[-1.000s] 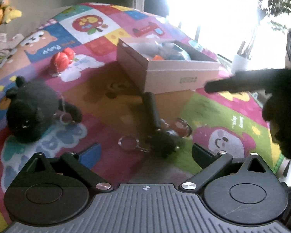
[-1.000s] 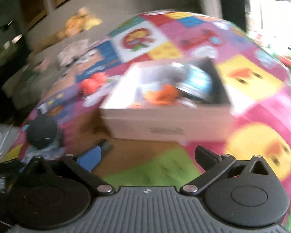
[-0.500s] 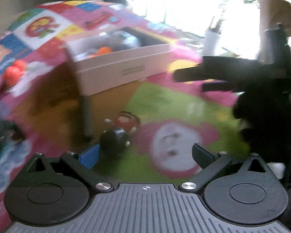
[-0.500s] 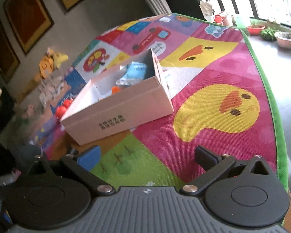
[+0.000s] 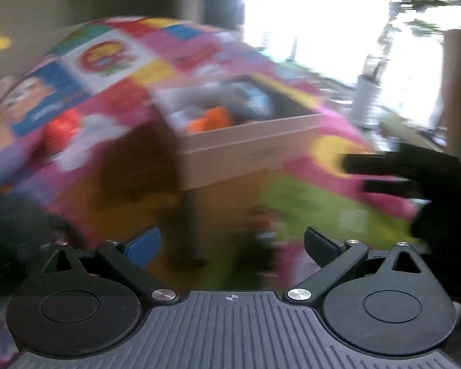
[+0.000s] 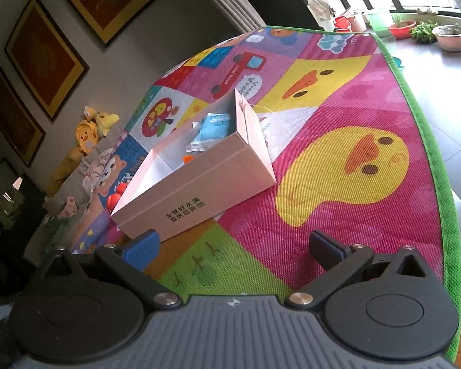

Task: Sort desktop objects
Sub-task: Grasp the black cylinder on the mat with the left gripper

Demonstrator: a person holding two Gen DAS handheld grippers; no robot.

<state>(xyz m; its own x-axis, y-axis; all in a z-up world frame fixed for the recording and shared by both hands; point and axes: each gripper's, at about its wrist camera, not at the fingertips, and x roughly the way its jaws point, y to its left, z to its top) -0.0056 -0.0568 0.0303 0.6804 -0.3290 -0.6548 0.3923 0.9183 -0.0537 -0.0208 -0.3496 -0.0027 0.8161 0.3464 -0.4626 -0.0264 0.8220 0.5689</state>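
While the left wrist view was smeared by motion blur, its main shapes could still be read. The left gripper (image 5: 232, 243) had its fingers spread wide with nothing between them. At about 12 o'clock from it sat the white box (image 5: 246, 150) on the play mat (image 5: 113, 61), with something orange (image 5: 210, 120) inside. A dark blurred item (image 5: 255, 246) lay on the mat just ahead of the open fingers; what it was could not be told. A red toy (image 5: 61, 126) showed at 10 o'clock, and a dark plush shape (image 5: 12, 224) at 9 o'clock. The right gripper (image 5: 381, 175) reached in from 3 o'clock, its two fingers parted.

Through the right wrist view the picture was sharp. The right gripper (image 6: 233, 246) was released and empty, hovering over the green and pink patches of the play mat (image 6: 338, 98). The white box (image 6: 199, 196) lay at 11 o'clock, open, holding a blue packet (image 6: 213, 127) and a small orange piece (image 6: 187, 158). The red toy (image 6: 113, 200) peeked out beyond the box's left corner at 10 o'clock.

Judging from the blur, the left gripper was moving fast. A closing attempt at that speed could miss the dark item or knock it away, and the two grippers stood near enough to collide.
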